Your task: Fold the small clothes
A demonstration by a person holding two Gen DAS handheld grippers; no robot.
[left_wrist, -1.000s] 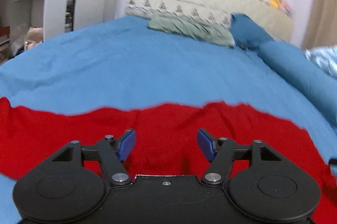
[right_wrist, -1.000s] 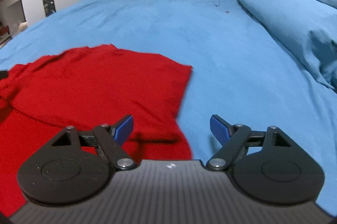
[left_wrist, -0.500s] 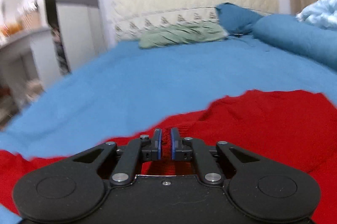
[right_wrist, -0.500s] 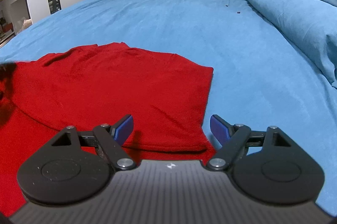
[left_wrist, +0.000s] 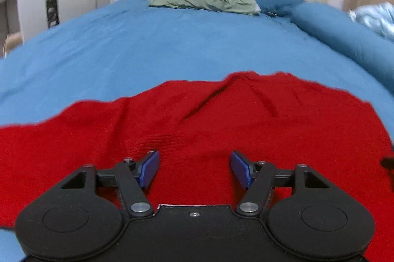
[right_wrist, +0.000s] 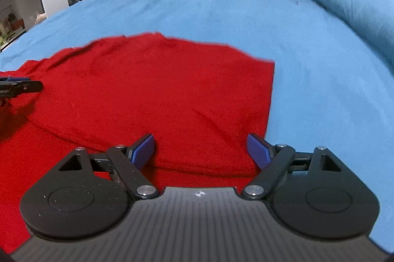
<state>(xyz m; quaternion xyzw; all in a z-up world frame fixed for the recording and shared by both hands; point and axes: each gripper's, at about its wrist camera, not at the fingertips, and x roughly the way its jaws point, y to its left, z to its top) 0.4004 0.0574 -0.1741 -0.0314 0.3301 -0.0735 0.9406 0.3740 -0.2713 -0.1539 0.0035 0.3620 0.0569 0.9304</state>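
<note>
The red garment (right_wrist: 157, 94) lay spread on the blue bedsheet (left_wrist: 172, 40), directly ahead of and beneath both grippers. The left gripper (left_wrist: 194, 169) hovered over it with jaws wide and nothing between them; the right gripper (right_wrist: 200, 148) was likewise wide and empty, straddling a doubled edge near the cloth's right side. The fabric looked like a soft, fuzzy knit (limp and light, judging by its shallow creases), so it would likely drape and sag when lifted. Pinching both layers at that folded edge seemed the surest hold; 1 layer alone might slide free.
</note>
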